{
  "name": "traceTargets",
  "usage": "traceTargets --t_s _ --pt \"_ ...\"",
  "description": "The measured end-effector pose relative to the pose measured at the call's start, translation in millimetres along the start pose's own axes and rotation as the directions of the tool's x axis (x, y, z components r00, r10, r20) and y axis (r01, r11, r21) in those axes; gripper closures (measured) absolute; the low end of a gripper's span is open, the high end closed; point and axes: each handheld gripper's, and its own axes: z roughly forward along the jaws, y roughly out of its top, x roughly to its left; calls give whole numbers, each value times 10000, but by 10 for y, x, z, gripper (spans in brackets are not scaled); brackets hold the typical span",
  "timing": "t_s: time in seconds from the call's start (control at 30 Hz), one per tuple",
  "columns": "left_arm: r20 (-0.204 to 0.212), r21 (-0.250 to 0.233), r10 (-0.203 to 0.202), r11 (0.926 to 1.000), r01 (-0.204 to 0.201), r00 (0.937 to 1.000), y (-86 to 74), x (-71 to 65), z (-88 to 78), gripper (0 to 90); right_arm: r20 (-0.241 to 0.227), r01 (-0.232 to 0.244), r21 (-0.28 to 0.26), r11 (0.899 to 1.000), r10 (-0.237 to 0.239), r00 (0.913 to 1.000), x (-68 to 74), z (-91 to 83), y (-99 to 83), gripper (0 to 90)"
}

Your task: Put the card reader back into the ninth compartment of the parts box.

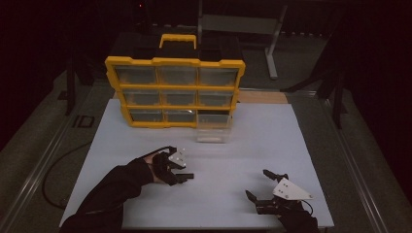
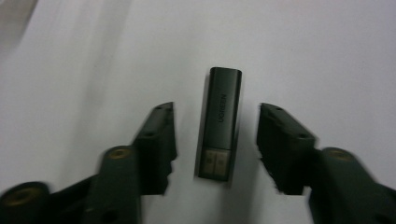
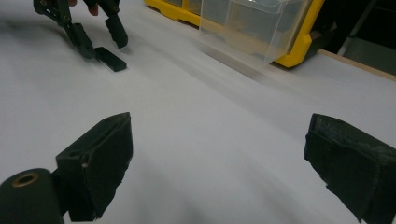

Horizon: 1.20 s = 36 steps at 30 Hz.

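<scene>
A small black USB adapter (image 2: 219,122) marked UGREEN lies flat on the white table top (image 1: 233,150). My left gripper (image 2: 217,110) is open and straddles it, one jaw on each side, neither touching it. In the high view the left gripper (image 1: 185,171) is at the table's front left. The right gripper view shows the adapter (image 3: 110,59) far off under the left gripper (image 3: 95,35). My right gripper (image 1: 257,182) stands wide open at the front right, with bare table between its jaws (image 3: 219,123).
A yellow drawer organizer (image 1: 175,92) stands upright at the back of the table. One clear plastic drawer (image 1: 213,130) sits out on the table in front of its lower right slot; it also appears in the right gripper view (image 3: 254,28). A cable (image 1: 53,170) trails off the left.
</scene>
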Motion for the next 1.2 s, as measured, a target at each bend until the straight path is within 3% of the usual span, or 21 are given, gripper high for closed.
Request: traceTargets --t_s 0.27,0.6,0.77,1.0,1.2 --pt "162 229 170 9996 -174 9997 28 -8 38 636 12 -4 7 10000 4 10000 2 -2 0 82" --pt "191 559 17 9984 -28 9998 70 3 54 648 6 -1 11 10000 1 10000 0 2 -1 82" --pt "167 888 303 9955 -317 9994 116 -47 56 733 5 -21 9 10000 21 10000 0 0 0 82" --pt "9 1054 137 9943 -137 9999 143 -62 56 744 4 -10 11 10000 10 10000 2 0 0 82" --pt "-52 899 -18 9960 23 10000 147 -63 30 746 17 -16 -4 10000 16 10000 -3 1 0 82"
